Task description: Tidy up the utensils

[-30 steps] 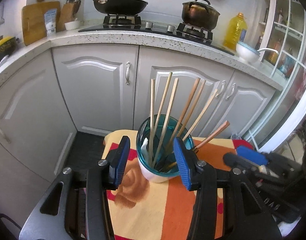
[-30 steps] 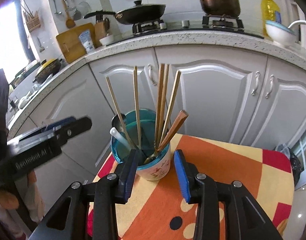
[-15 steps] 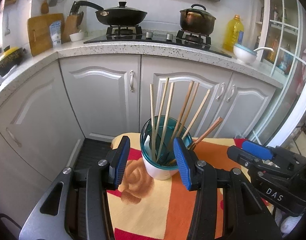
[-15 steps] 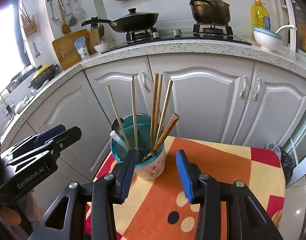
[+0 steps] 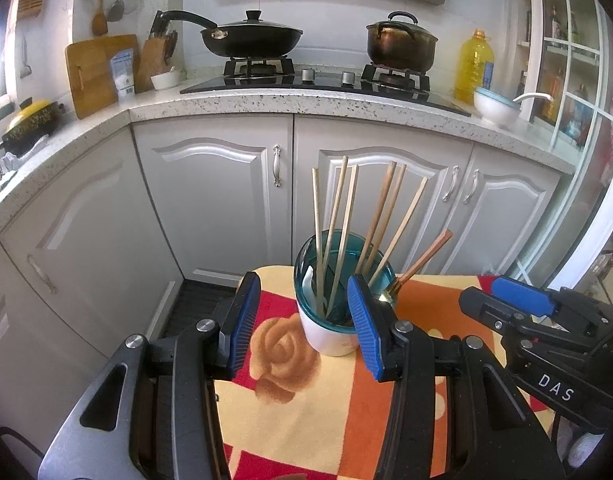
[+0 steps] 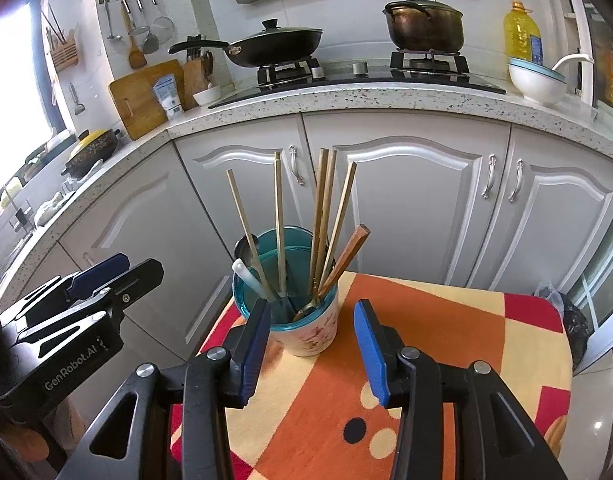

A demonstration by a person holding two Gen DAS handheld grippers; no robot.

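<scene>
A: Take the utensil cup (image 5: 330,332) as the marker. What is left of it?

B: In the left wrist view, the left tongs (image 5: 302,326) sit in front of the cup, their left blue pad left of it and clear of its wall. Their jaws stand wide apart, released, gripping nothing; the right pad overlaps the cup's rim in the picture, and I cannot tell whether it touches.

A: And the cup itself?

B: It stands upright near the far edge of a small desk covered by an orange, yellow and red cloth (image 5: 326,412). It has a white body with a teal rim. Inside are several wooden chopsticks (image 5: 342,216), fanned out and leaning, a white spoon (image 6: 248,278) against the left wall, and a brown-handled spoon (image 5: 424,258) leaning out to the right.

A: What is right of the cup?

B: The right tongs (image 6: 312,340). From the left wrist view they lie to the right of the cup, apart from it, over the cloth. In their own view the cup stands just beyond the pads, nearer the left one. Those jaws are parted too, released, with nothing between them.

A: Behind the cup?

B: Grey cabinet doors (image 6: 418,208), well behind it, under a speckled counter (image 5: 306,100) carrying a stove with a black pan (image 5: 250,38) and a dark pot (image 5: 400,46).
</scene>
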